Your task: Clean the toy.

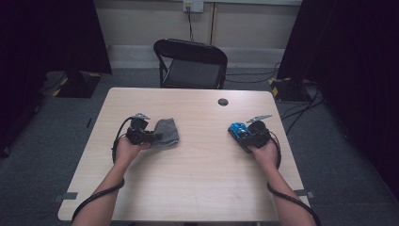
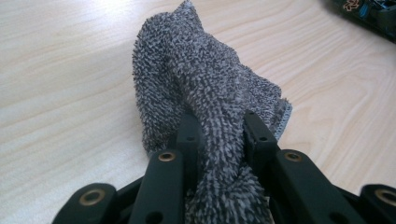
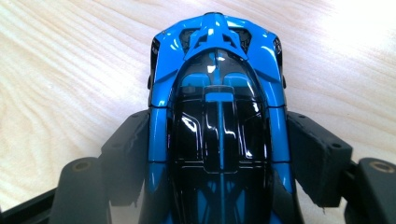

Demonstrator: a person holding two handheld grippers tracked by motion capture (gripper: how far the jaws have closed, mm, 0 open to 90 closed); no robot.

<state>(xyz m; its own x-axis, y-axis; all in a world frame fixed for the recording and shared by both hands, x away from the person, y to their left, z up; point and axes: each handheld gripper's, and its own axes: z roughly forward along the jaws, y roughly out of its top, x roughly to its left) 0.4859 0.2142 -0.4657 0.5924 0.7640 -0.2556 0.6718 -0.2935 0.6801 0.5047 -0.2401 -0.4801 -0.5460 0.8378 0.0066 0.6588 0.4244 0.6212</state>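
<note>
1. Gripping a grey cloth (image 2: pixel 205 93), the left gripper (image 1: pixel 151 136) has its two black jaws pinched on a bunched fold of the fabric, as the left gripper view shows.
2. From that pinch the cloth runs away from the jaws in a raised ridge, its long axis in line with the gripper; in the high view it spreads to the right of the jaws on the left half of the table (image 1: pixel 197 183).
3. The far part of the cloth rests on the tabletop, with a stitched hem showing at its right edge in the left gripper view.
4. The right gripper (image 1: pixel 243 136) is clamped on a blue and black toy car (image 3: pixel 217 107), one jaw pad against each flank.
5. The car's long axis runs straight out along the jaws, its far end pointing away from the hand; in the high view that end points toward the table's middle and slightly away from the person.
6. Whether the car's wheels touch the wood I cannot tell.
7. Cloth and car lie well apart, with bare wood between them.
8. A small dark round cap (image 1: pixel 223 101) sits in the tabletop near the far edge, and a black folding chair (image 1: pixel 190 63) stands beyond the table; neither is near the grippers.
</note>
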